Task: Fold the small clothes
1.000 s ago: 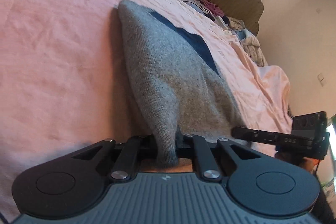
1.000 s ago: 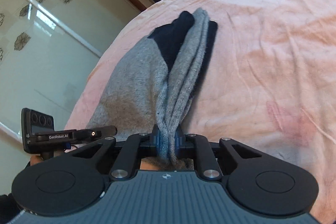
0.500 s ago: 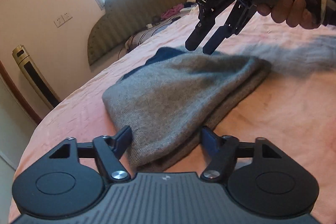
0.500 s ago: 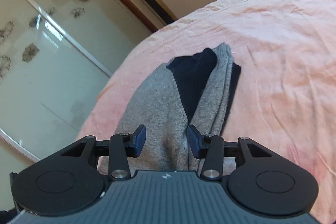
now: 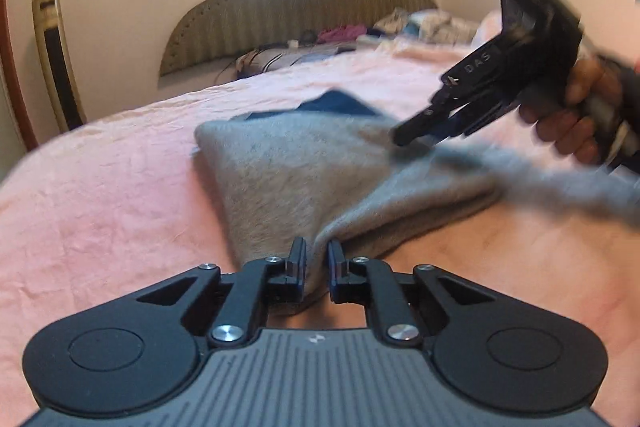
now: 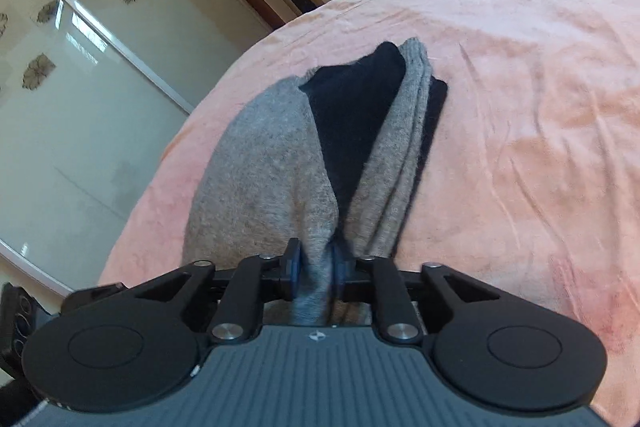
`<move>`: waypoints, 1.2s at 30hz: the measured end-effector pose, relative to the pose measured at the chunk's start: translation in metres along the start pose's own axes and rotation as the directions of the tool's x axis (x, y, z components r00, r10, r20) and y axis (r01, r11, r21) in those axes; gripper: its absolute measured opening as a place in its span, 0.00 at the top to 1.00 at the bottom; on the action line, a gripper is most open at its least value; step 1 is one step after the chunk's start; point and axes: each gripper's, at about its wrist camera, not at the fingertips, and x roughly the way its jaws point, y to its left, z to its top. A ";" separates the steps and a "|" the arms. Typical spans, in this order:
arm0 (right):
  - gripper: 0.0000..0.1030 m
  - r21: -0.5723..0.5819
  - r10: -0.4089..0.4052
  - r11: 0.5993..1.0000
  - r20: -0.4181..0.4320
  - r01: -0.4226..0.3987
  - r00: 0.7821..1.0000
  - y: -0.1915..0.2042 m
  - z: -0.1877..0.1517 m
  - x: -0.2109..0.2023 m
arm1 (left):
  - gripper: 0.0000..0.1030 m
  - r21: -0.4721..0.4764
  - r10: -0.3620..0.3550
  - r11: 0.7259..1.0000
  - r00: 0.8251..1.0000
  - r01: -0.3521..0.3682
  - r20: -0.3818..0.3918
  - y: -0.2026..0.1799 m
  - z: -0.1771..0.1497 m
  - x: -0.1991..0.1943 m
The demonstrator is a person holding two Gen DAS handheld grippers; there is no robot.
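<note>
Lying on the pink bed (image 5: 100,195), one grey garment (image 5: 288,167) with dark lining, partly folded; left hand-held gripper (image 5: 317,259) clenched on its near edge; right hand-held gripper (image 6: 316,261) clamped on an opposite corner, seemingly for lifting both ends into another fold.

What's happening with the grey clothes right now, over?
Left gripper shut on grey garment. Right gripper shut on it too. Garment folded, lying on pink bedsheet. Nothing in the way.
</note>
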 end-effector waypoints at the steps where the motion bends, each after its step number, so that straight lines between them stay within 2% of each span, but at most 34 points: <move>1: 0.39 -0.005 0.005 1.000 0.045 -0.005 0.999 0.001 0.009 -0.006 | 0.89 -0.036 -0.023 0.999 1.000 0.024 0.019 0.006 0.002 -0.006; 2: 0.38 -0.004 0.001 1.000 0.074 -0.001 0.997 0.001 0.019 -0.009 | 0.85 -0.070 -0.028 0.997 0.999 0.030 0.030 0.011 0.004 -0.010; 4: 0.39 0.015 -0.028 1.000 0.101 0.026 0.994 -0.004 0.046 0.000 | 0.63 -0.141 -0.011 0.990 0.999 0.016 0.033 0.024 0.005 -0.011; 5: 0.39 0.030 -0.050 0.998 0.101 0.047 0.994 -0.008 0.058 0.007 | 0.41 -0.173 0.018 0.985 0.999 -0.012 0.034 0.029 0.005 -0.009; 6: 0.39 0.047 -0.071 0.997 0.085 0.067 0.994 -0.012 0.068 0.016 | 0.26 -0.204 0.053 0.978 0.998 -0.046 0.031 0.034 0.007 -0.002; 7: 0.39 0.062 -0.088 0.995 0.061 0.084 0.994 -0.016 0.076 0.025 | 0.25 -0.233 0.061 0.971 0.998 -0.054 0.024 0.038 0.006 0.001; 9: 0.42 0.068 -0.107 0.992 0.015 0.105 0.994 -0.022 0.087 0.046 | 0.25 -0.302 0.032 0.953 0.999 -0.030 0.003 0.044 0.004 0.008; 11: 0.53 0.054 -0.124 0.991 -0.024 0.125 0.992 -0.023 0.091 0.066 | 0.25 -0.338 0.005 0.941 1.000 -0.006 -0.004 0.044 0.002 0.014; 12: 0.82 0.031 -0.134 0.990 -0.040 0.136 0.990 -0.023 0.093 0.074 | 0.25 -0.339 -0.005 0.941 1.000 -0.001 -0.015 0.043 0.000 0.017; 13: 0.90 -0.011 -0.159 0.987 -0.048 0.159 0.986 -0.021 0.095 0.079 | 0.25 -0.338 -0.013 0.941 0.999 0.002 -0.031 0.040 -0.001 0.021; 15: 0.92 -0.080 -0.206 0.976 -0.027 0.204 0.978 -0.020 0.103 0.082 | 0.25 -0.328 -0.042 0.945 0.996 0.014 -0.077 0.034 -0.004 0.029; 16: 0.92 -0.059 -0.234 0.971 -0.021 0.232 0.972 -0.028 0.105 0.083 | 0.25 -0.308 -0.029 0.951 0.996 0.002 -0.084 0.030 -0.005 0.031; 18: 0.93 -0.037 -0.229 0.973 -0.035 0.228 0.973 -0.038 0.101 0.086 | 0.25 -0.286 -0.020 0.958 0.996 -0.006 -0.088 0.026 -0.005 0.031; 20: 0.86 -0.022 -0.198 0.980 -0.009 0.197 0.980 -0.032 0.093 0.076 | 0.25 -0.328 -0.053 0.944 0.995 0.023 -0.084 0.033 -0.005 0.028; 21: 0.76 0.005 -0.180 0.984 0.002 0.180 0.984 -0.027 0.088 0.064 | 0.25 -0.367 -0.074 0.929 0.994 0.040 -0.077 0.040 -0.005 0.024; 22: 0.49 0.025 -0.147 0.989 0.015 0.146 0.989 -0.023 0.082 0.050 | 0.24 -0.412 -0.091 0.910 0.994 0.056 -0.067 0.047 -0.006 0.018; 23: 0.35 0.035 -0.111 0.993 0.044 0.109 0.993 -0.018 0.072 0.033 | 0.24 -0.467 -0.118 0.881 0.992 0.080 -0.053 0.056 -0.008 0.013; 24: 0.17 0.045 -0.078 0.996 0.066 0.076 0.995 -0.016 0.062 0.018 | 0.24 -0.533 -0.151 0.839 0.988 0.109 -0.035 0.067 -0.012 0.009; 25: 0.18 0.063 -0.038 0.997 0.058 0.035 0.998 -0.016 0.050 0.004 | 0.24 -0.603 -0.184 0.786 0.983 0.135 -0.020 0.079 -0.016 0.007; 26: 0.20 0.080 -0.012 0.997 0.014 0.011 1.000 -0.019 0.038 -0.004 | 0.24 -0.667 -0.218 0.728 0.976 0.158 -0.007 0.089 -0.020 0.008; 27: 0.26 0.093 -0.013 0.996 -0.026 0.015 1.000 -0.021 0.025 -0.011 | 0.24 -0.729 -0.249 0.662 0.968 0.173 0.003 0.099 -0.025 0.010; 28: 0.30 0.106 -0.023 0.994 -0.048 0.028 0.999 -0.023 0.013 -0.016 | 0.24 -0.771 -0.275 0.610 0.961 0.183 0.011 0.106 -0.028 0.014; 29: 0.31 0.125 -0.019 0.992 -0.083 0.030 0.996 -0.025 0.000 -0.018 | 0.24 -0.794 -0.299 0.574 0.954 0.202 0.027 0.110 -0.030 0.018; 31: 0.31 0.168 0.033 0.986 -0.141 -0.009 0.989 -0.025 -0.021 -0.014 | 0.24 -0.826 -0.370 0.506 0.927 0.250 0.055 0.112 -0.029 0.031; 32: 0.31 0.176 0.074 0.983 -0.150 -0.047 0.986 -0.022 -0.029 -0.010 | 0.25 -0.832 -0.401 0.483 0.914 0.272 0.067 0.111 -0.028 0.039; 34: 0.34 0.181 0.103 0.981 -0.141 -0.077 0.985 -0.016 -0.036 -0.004 | 0.29 -0.832 -0.425 0.478 0.903 0.282 0.061 0.106 -0.021 0.054; 35: 0.42 0.191 0.091 0.980 -0.143 -0.063 0.985 -0.017 -0.035 -0.002 | 0.45 -0.840 -0.434 0.474 0.900 0.263 0.037 0.105 -0.018 0.062; 36: 0.76 0.189 0.075 0.981 -0.167 -0.042 0.983 -0.017 -0.033 0.002 | 0.82 -0.855 -0.450 0.463 0.893 0.233 0.000 0.103 -0.018 0.071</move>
